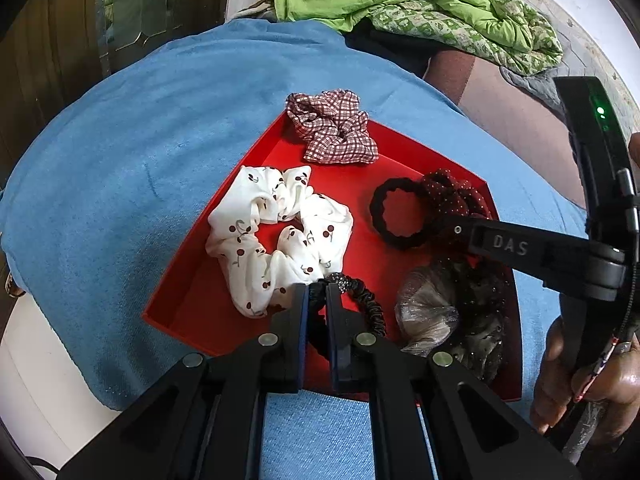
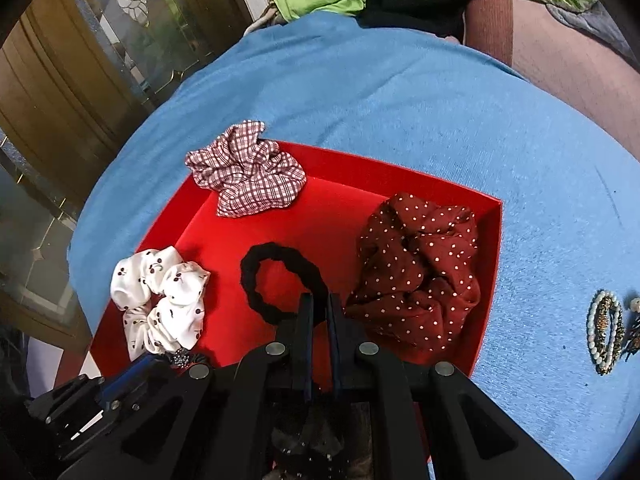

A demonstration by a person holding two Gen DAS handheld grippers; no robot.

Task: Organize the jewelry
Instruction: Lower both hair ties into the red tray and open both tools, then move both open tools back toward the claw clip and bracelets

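Note:
A red tray (image 1: 192,292) on the blue cloth holds a white cherry-print scrunchie (image 1: 276,236), a red plaid scrunchie (image 1: 332,128), a plain black hair tie (image 1: 396,212), a dark red dotted scrunchie (image 2: 416,272) and a black sparkly net piece (image 1: 476,320). My left gripper (image 1: 317,292) is shut on a thin black beaded hair tie (image 1: 360,296) at the tray's near side. My right gripper (image 2: 318,300) is nearly closed over the plain black hair tie's (image 2: 280,284) near edge; whether it grips it is unclear.
A pearl and bead bracelet (image 2: 606,332) and small jewelry pieces lie on the blue cloth (image 2: 520,160) right of the tray. A green quilt (image 1: 420,4) is heaped beyond the cloth. A wooden glass-paned cabinet (image 2: 80,60) stands at the left.

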